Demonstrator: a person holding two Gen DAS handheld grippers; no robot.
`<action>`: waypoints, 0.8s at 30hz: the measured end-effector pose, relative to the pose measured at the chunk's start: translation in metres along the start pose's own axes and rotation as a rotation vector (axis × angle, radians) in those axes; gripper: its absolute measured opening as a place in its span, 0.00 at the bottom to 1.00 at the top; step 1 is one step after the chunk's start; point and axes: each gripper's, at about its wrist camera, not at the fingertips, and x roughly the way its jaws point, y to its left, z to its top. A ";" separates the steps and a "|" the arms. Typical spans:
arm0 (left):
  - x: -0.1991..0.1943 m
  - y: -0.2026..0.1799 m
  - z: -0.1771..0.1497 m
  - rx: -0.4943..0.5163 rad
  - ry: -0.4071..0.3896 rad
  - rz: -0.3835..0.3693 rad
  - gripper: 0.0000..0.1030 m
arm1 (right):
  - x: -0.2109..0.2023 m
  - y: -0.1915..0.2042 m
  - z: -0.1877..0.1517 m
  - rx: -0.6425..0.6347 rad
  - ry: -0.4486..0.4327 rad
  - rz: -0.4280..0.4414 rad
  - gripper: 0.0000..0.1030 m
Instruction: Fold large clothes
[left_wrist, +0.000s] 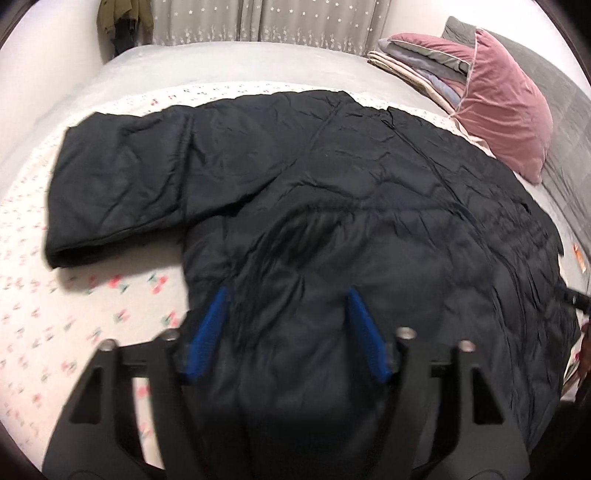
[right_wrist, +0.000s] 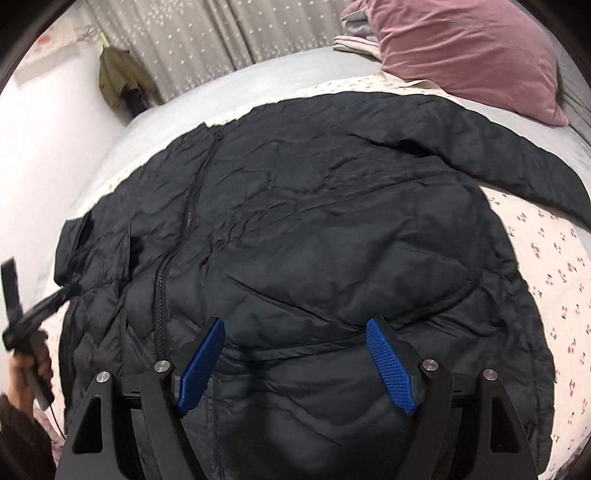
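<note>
Soft, even indoor light fills both views, with no hard glare. The black jacket soaks it up, so its quilting shows only as faint grey creases. It casts a weak shadow on the cherry-print sheet under the sleeve. Motion blur smears the left wrist view, most on the sheet's print and the left tool. The right wrist view is sharper: the ribbing on the right tool pads reads clearly. Fisheye bending curves the bed edge, and dark vignette rings every corner
</note>
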 end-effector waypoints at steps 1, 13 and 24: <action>0.000 -0.001 -0.001 -0.010 -0.002 -0.010 0.39 | 0.001 0.003 0.000 -0.006 -0.004 -0.007 0.78; -0.082 -0.020 -0.042 0.220 -0.059 -0.094 0.03 | 0.001 0.005 -0.003 0.022 0.010 -0.003 0.78; -0.119 -0.021 -0.072 0.287 -0.010 -0.104 0.44 | -0.004 0.002 -0.004 0.061 0.005 0.020 0.78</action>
